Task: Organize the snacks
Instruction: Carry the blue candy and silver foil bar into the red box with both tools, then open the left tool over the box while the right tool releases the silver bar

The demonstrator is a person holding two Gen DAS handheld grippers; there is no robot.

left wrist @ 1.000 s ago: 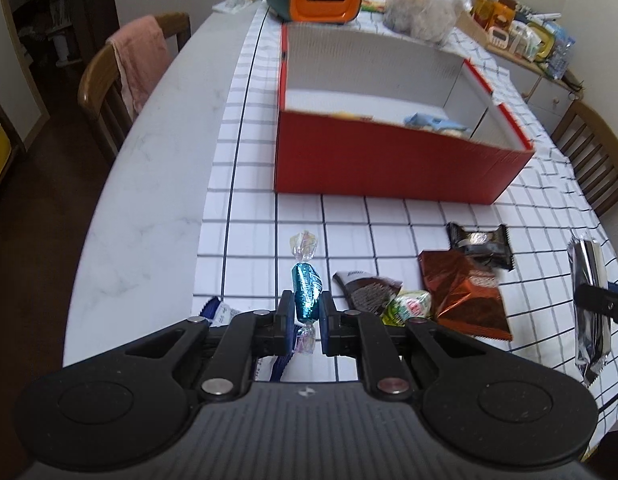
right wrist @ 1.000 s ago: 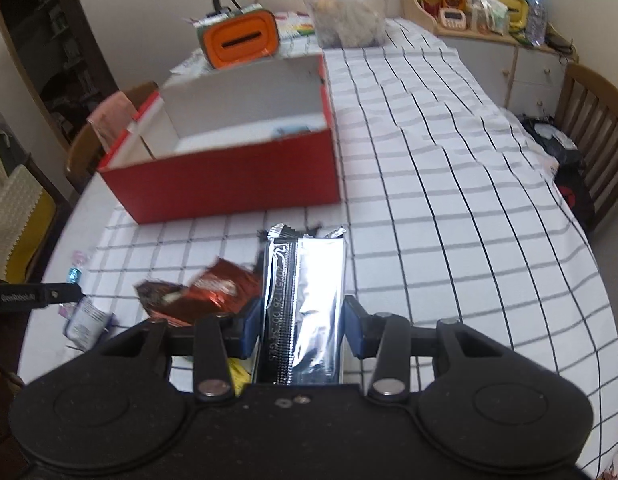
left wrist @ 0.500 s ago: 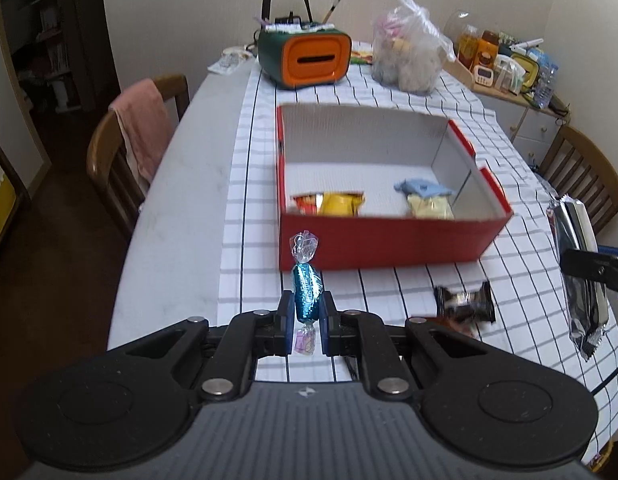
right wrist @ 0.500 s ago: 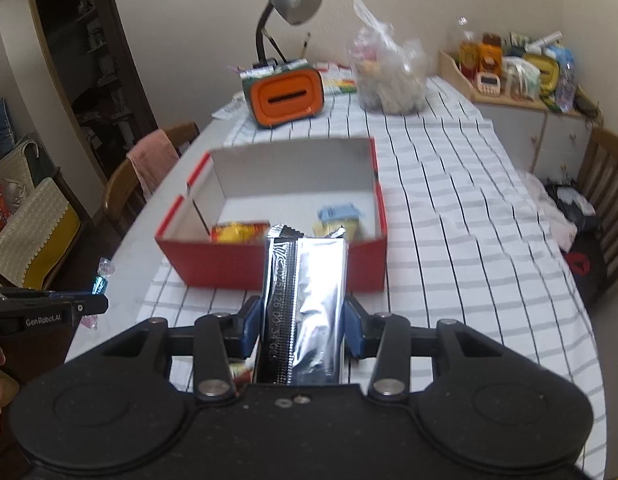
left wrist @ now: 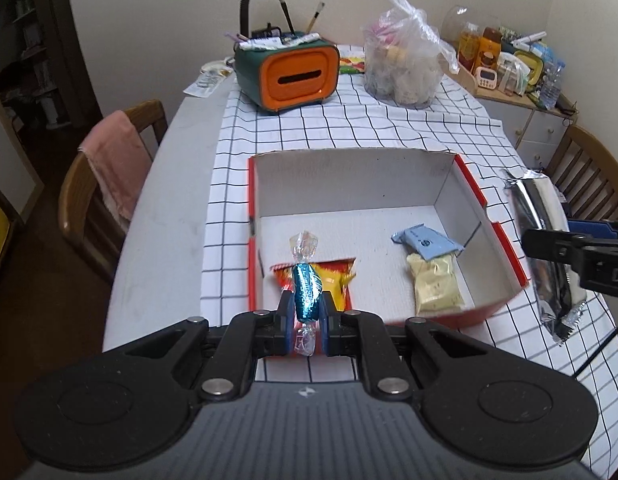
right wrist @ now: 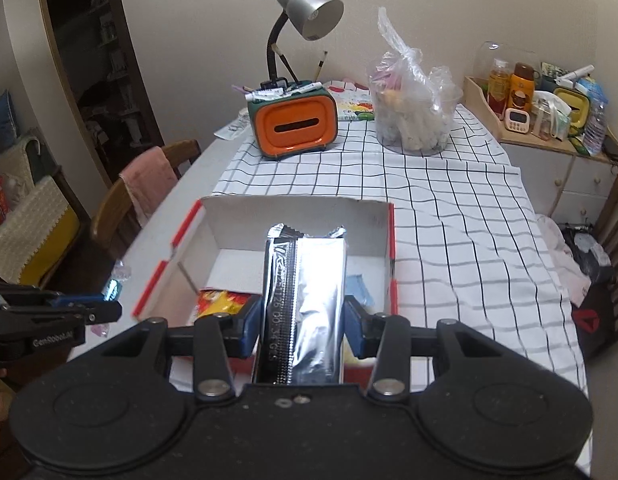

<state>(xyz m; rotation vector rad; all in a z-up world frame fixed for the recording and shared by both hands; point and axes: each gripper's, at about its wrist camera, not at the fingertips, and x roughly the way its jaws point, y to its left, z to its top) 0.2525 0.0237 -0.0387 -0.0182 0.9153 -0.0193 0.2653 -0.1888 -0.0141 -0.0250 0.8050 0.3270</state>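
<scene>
We are looking along a long table (left wrist: 161,216) wearing a white checked cloth (left wrist: 389,128), with a wooden chair (left wrist: 109,184) draped in a pink towel (left wrist: 113,164) standing at its left edge and another chair (left wrist: 589,172) at the right; at the far end an orange-fronted organiser (left wrist: 297,76) with pens is sitting below a silver desk lamp (right wrist: 309,12), and a tied clear plastic bag (left wrist: 405,68) is standing to its right. In the middle of the cloth a red box (left wrist: 505,248) with a white inside is lying open, and in it we are seeing a yellow and red packet (left wrist: 337,276) at the near left, a pale yellow snack (left wrist: 435,284) at the near right and a light blue packet (left wrist: 427,242) just beyond that one and touching it. Our right gripper (right wrist: 303,322) is clenching a tall silver foil packet (right wrist: 309,300) upright between its blue-padded fingers (right wrist: 355,332), holding it in the air at the near right side of the box. Our left gripper (left wrist: 307,322) is pinching a small blue twist-wrapped candy (left wrist: 307,288) at its middle, its clear twisted ends sticking out above and below the fingers, and it is hanging above the near left corner of the box, over the yellow and red packet
</scene>
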